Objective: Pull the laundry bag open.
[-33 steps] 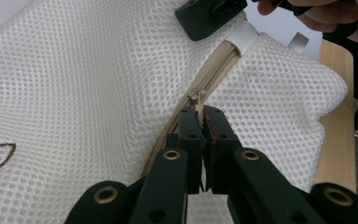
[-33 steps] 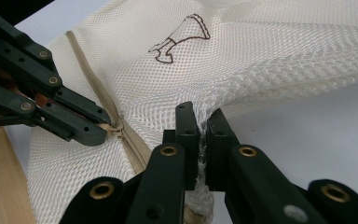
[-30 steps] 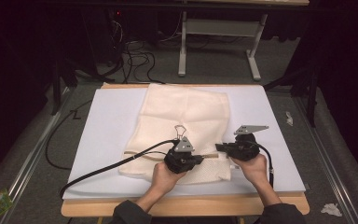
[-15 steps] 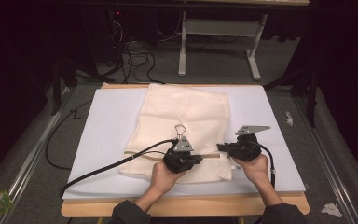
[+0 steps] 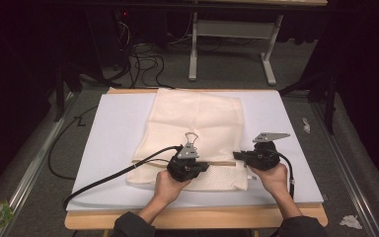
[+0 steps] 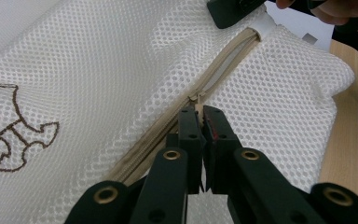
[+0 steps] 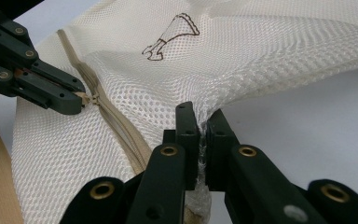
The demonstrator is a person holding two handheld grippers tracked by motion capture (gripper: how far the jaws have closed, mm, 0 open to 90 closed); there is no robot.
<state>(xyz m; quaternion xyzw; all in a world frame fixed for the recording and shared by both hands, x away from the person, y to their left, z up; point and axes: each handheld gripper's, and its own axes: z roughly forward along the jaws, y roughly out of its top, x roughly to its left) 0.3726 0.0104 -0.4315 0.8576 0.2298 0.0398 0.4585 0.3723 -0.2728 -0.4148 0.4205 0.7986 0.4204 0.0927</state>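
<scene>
I see the mesh bag [image 5: 197,133] lying on the white sheet [image 5: 108,143]. My left gripper [image 6: 199,112] pinches the zip pull [image 6: 194,98], mostly hidden between its tips. My right gripper [image 7: 199,119] clamps the bag's bunched edge, its corner cut off below.

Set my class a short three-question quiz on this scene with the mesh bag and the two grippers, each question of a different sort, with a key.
1. True or false: the left gripper is shut on the zip pull of the mesh bag.
2. What does the right gripper pinch? A. the zip pull B. a fold of mesh at the bag's edge C. the white sheet
3. Fill in: the mesh bag bears a stitched emblem in ____ thread.

Key
1. True: its jaws are closed at the pull on the beige zip.
2. B: mesh is bunched between its closed jaws.
3. Brown.
</scene>
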